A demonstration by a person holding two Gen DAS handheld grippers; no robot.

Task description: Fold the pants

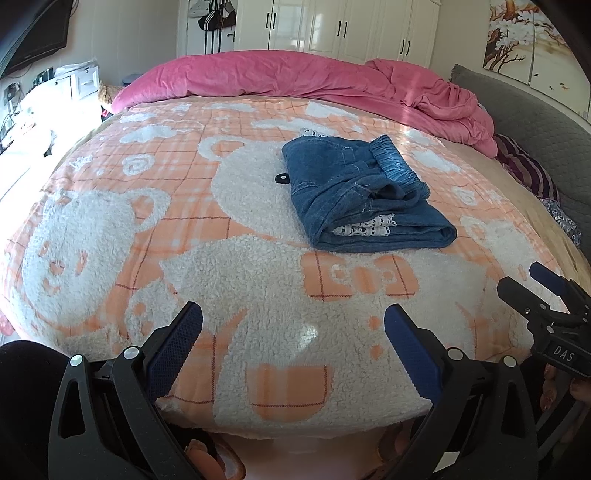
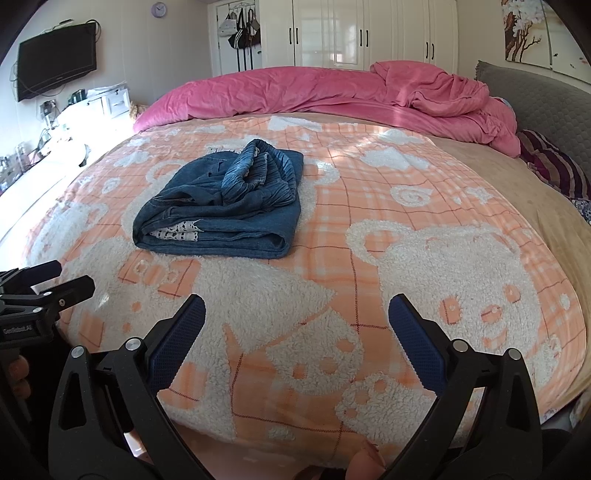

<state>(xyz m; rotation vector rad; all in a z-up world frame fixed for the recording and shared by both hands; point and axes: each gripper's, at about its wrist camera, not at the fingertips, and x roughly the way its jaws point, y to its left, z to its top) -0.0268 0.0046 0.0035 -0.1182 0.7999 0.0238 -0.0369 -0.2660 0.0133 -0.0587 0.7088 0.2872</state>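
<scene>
A bear-patterned blanket is spread over the bed. The folded pants lie mid-bed, far beyond both grippers, seemingly equidistant. The left gripper and right gripper are held wide, empty.

Blue denim pants, folded compact, white lace trim showing, lying mid-bed

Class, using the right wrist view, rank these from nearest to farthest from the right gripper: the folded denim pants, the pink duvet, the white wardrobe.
Measured from the right gripper, jaws open:
1. Folded denim pants, ahead and left, on the bear blanket.
2. Pink duvet, bunched along the bed's far edge.
3. White wardrobe, against the back wall behind the bed.
</scene>
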